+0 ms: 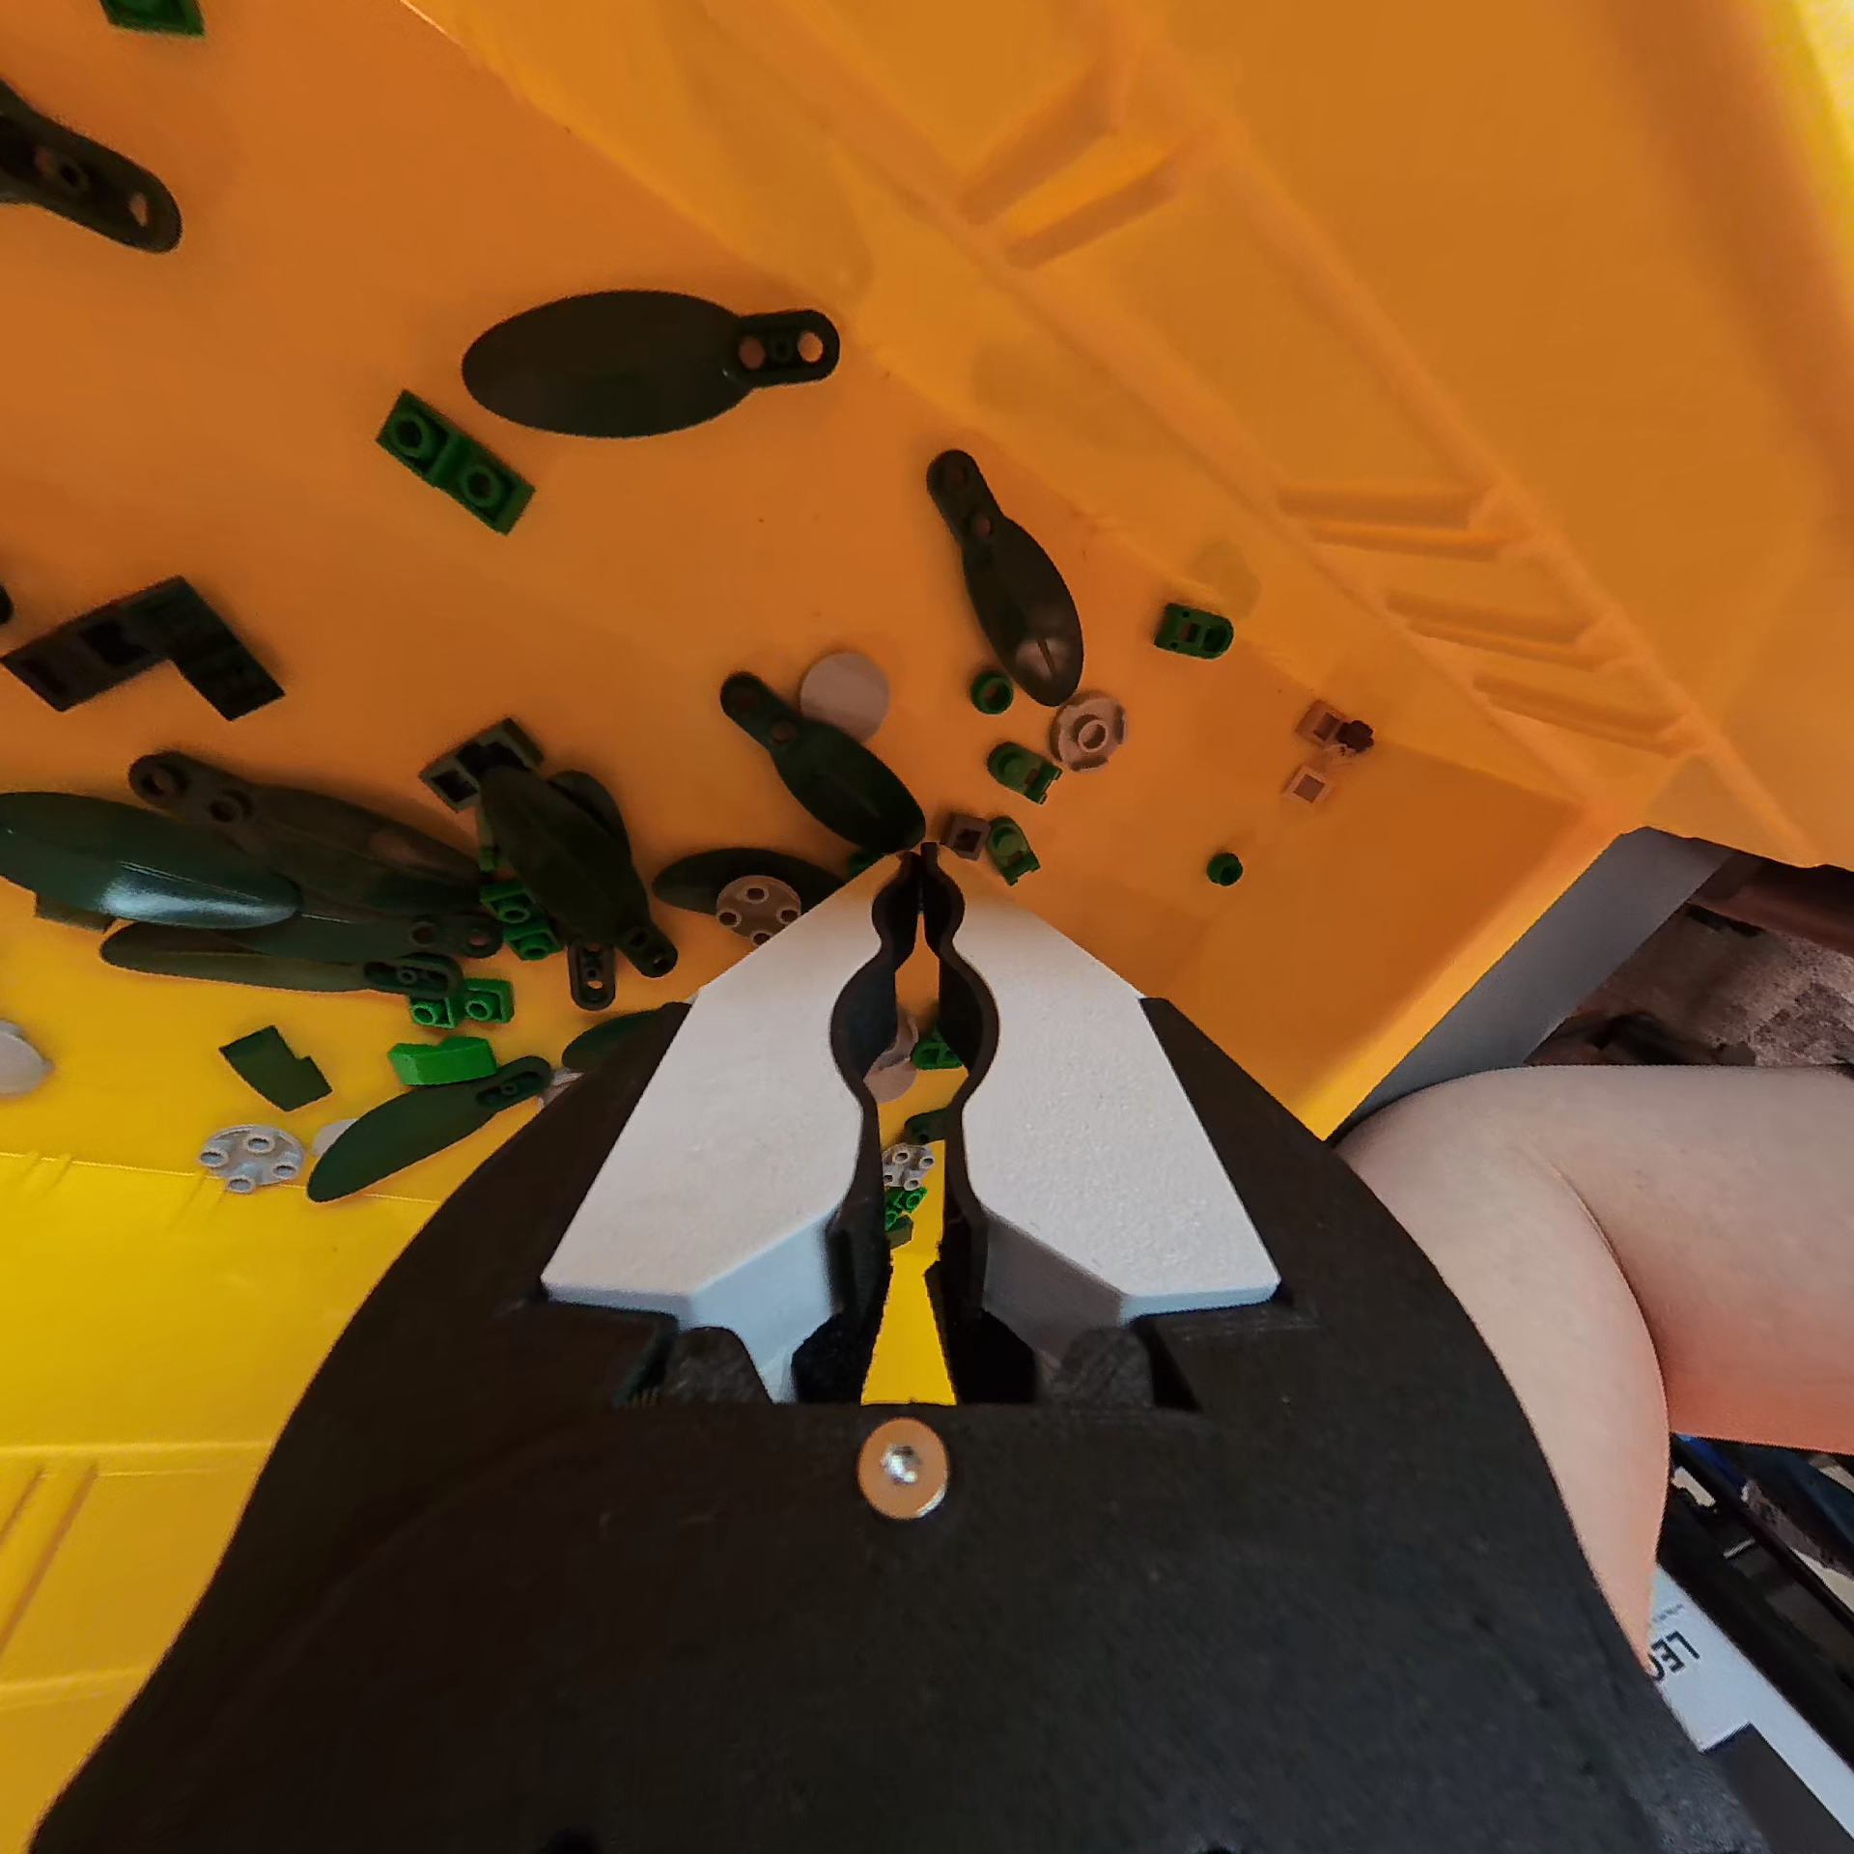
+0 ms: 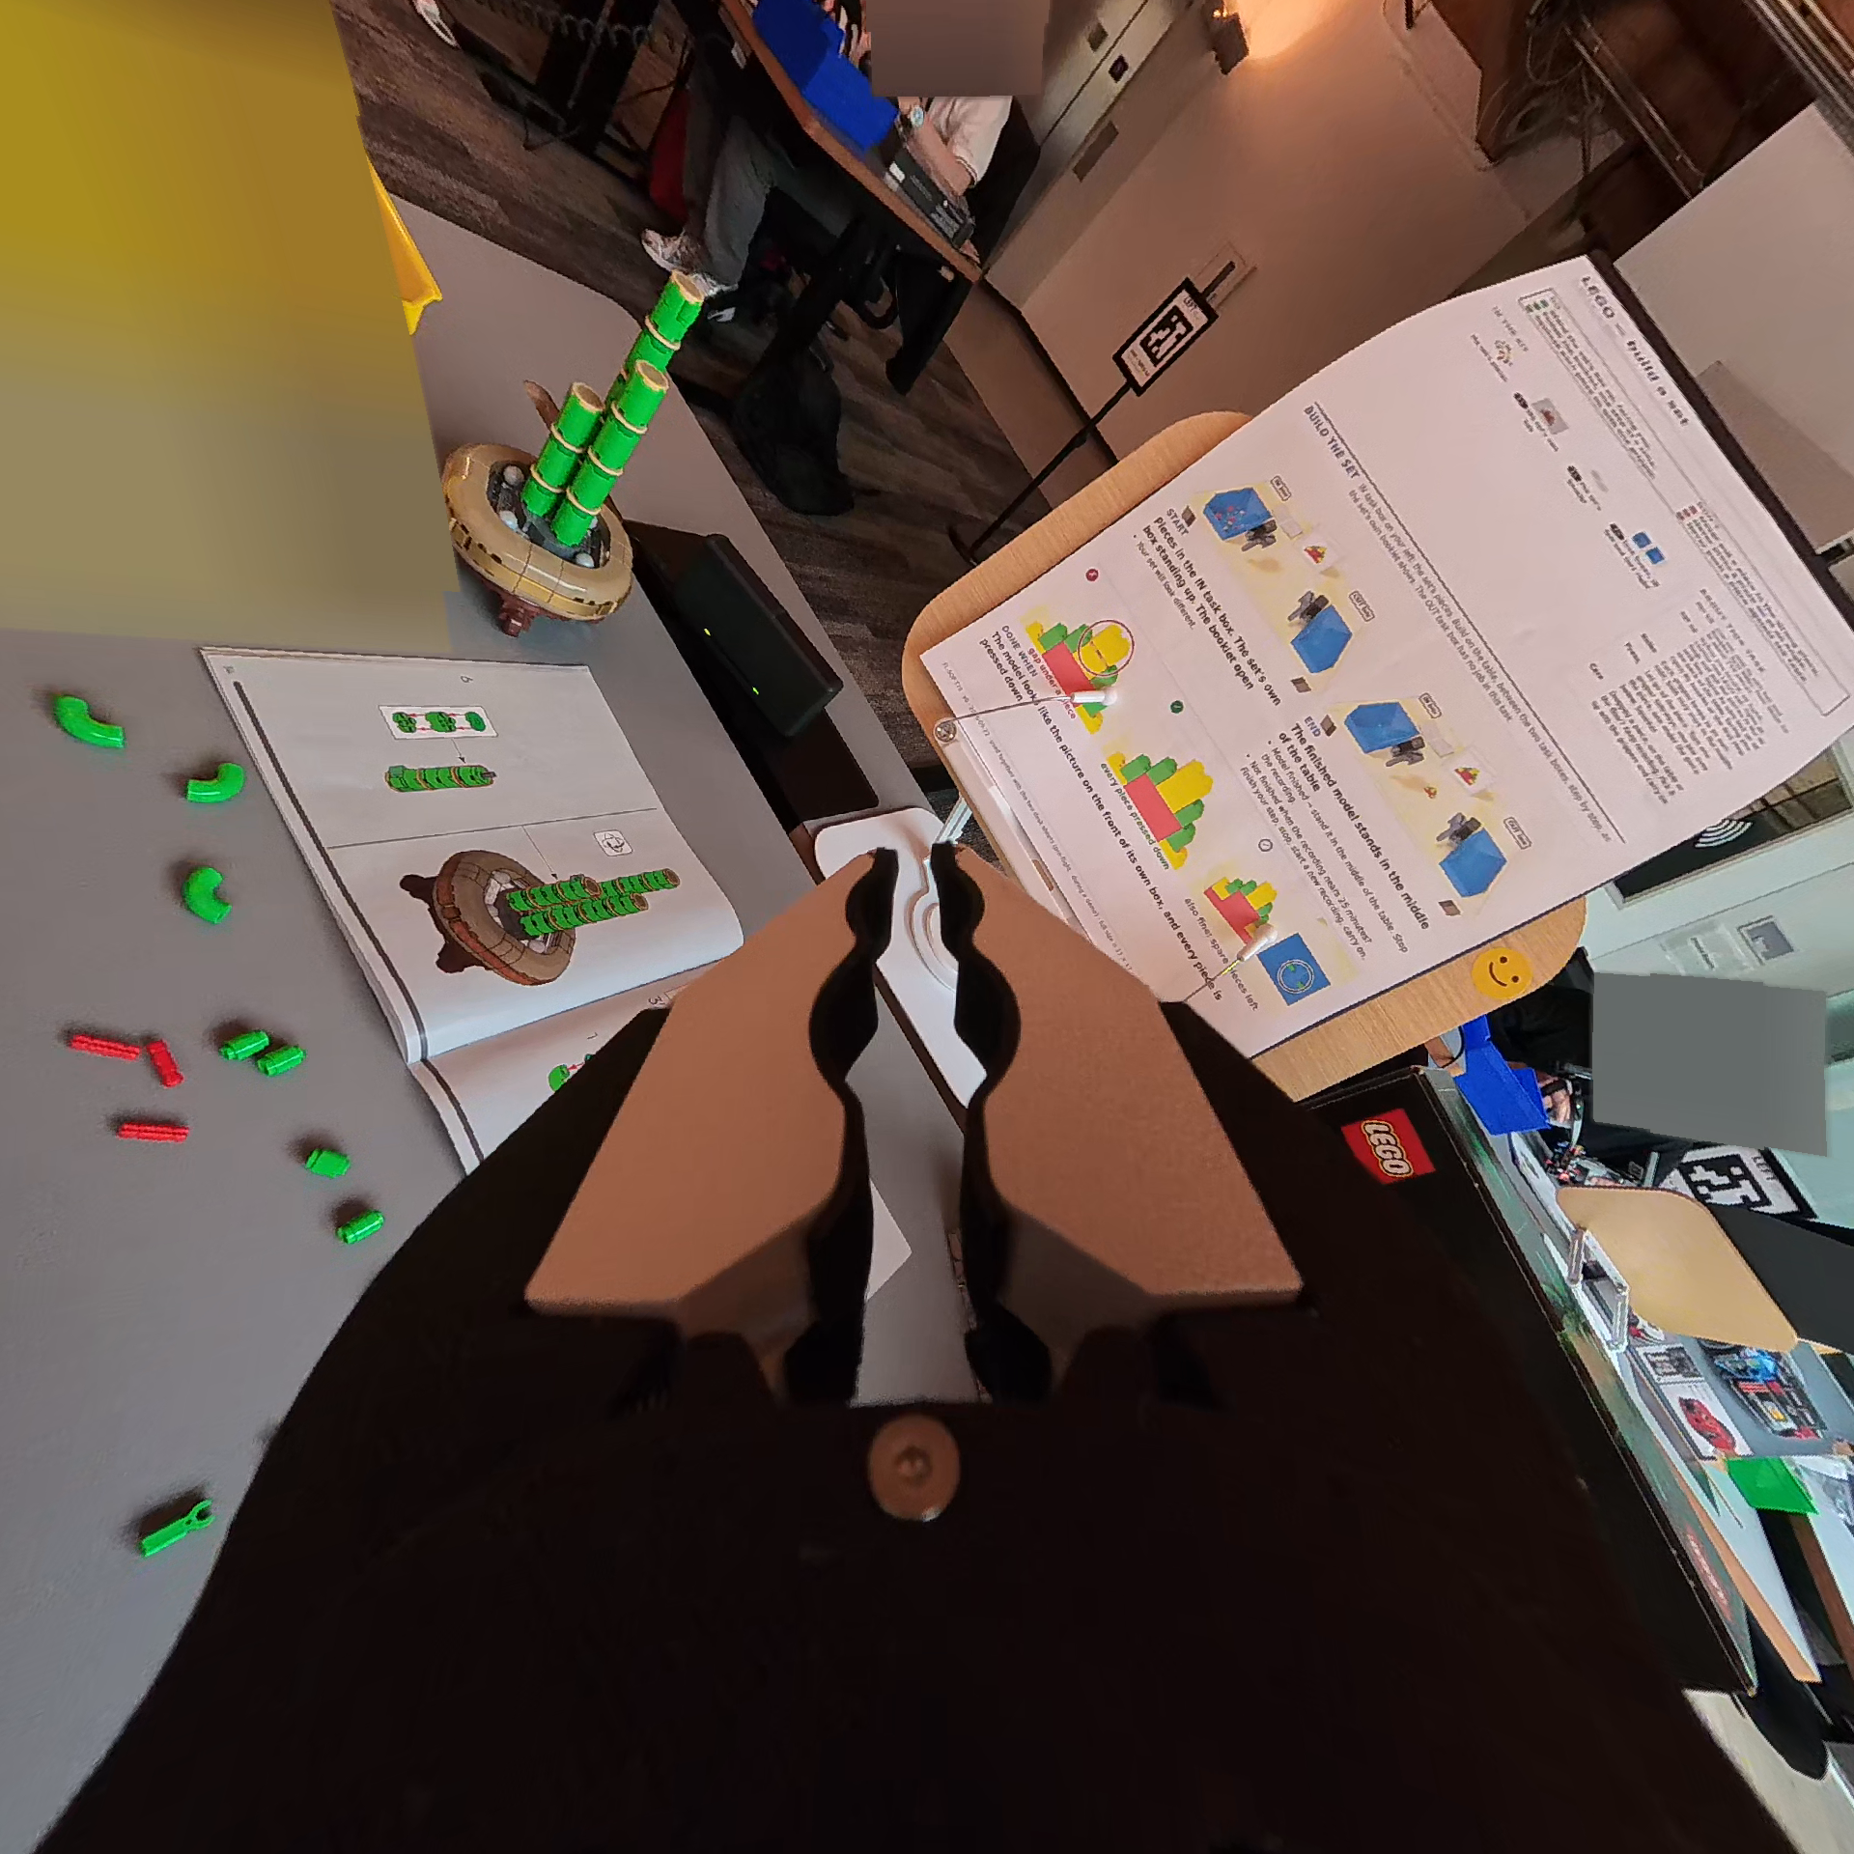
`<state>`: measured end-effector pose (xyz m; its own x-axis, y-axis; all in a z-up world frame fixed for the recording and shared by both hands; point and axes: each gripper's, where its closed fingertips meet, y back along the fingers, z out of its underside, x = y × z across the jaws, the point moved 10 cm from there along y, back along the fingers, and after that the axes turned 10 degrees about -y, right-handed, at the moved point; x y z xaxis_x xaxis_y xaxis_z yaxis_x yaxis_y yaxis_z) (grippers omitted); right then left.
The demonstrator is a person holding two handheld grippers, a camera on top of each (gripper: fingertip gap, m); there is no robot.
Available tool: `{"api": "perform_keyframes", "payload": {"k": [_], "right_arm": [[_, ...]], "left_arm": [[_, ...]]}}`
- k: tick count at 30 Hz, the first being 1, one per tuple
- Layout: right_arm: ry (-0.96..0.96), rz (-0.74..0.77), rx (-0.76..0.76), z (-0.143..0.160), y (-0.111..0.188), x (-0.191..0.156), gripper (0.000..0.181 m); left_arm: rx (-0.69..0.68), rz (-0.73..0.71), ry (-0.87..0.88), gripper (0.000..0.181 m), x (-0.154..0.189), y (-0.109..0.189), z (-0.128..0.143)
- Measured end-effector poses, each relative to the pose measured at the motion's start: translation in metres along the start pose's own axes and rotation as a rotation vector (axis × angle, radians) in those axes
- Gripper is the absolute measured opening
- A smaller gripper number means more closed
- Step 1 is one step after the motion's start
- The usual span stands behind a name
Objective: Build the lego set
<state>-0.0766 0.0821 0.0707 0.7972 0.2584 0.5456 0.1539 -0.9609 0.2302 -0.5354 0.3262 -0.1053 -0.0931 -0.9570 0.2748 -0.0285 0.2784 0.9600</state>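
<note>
In the left wrist view my left gripper (image 1: 924, 859) is inside a yellow bin (image 1: 1304, 301), its tips pressed together just above the bin floor. Nothing shows between them. A small grey square piece (image 1: 967, 834) and a green clip piece (image 1: 1011, 848) lie right beside the tips. Dark green leaf pieces (image 1: 612, 363), a green plate (image 1: 454, 461) and grey round plates (image 1: 1088, 729) are scattered on the floor. In the right wrist view my right gripper (image 2: 908, 865) is slightly open and empty above the grey table (image 2: 150, 1354). The partly built bamboo model (image 2: 572, 482) stands at the far left.
An open instruction booklet (image 2: 482, 833) lies on the table, with green curved pieces (image 2: 90, 722), small green pieces (image 2: 261, 1051) and red axles (image 2: 105, 1045) to its left. A printed sheet on a stand (image 2: 1354, 682) and a black box (image 2: 1505, 1304) are at the right. A person's arm (image 1: 1605, 1254) is beside the bin. There is about 50 cm between the tips of the two grippers. The green plate (image 1: 454, 461) is closer to my left gripper, around 9 cm from its tips; the right tips are 50 cm off.
</note>
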Motion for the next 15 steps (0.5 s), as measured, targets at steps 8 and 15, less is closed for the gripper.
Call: {"api": "perform_keyframes", "payload": {"k": [8,15], "right_arm": [[0.011,-0.008,-0.010,0.001,-0.002,-0.002,0.007],[0.023,-0.011,-0.016,0.000,-0.003,-0.004,0.007]], "left_arm": [[0.039,-0.016,-0.026,0.000,0.002,0.007,0.003],[0.210,-0.160,-0.134,0.000,0.017,0.041,0.011]]}}
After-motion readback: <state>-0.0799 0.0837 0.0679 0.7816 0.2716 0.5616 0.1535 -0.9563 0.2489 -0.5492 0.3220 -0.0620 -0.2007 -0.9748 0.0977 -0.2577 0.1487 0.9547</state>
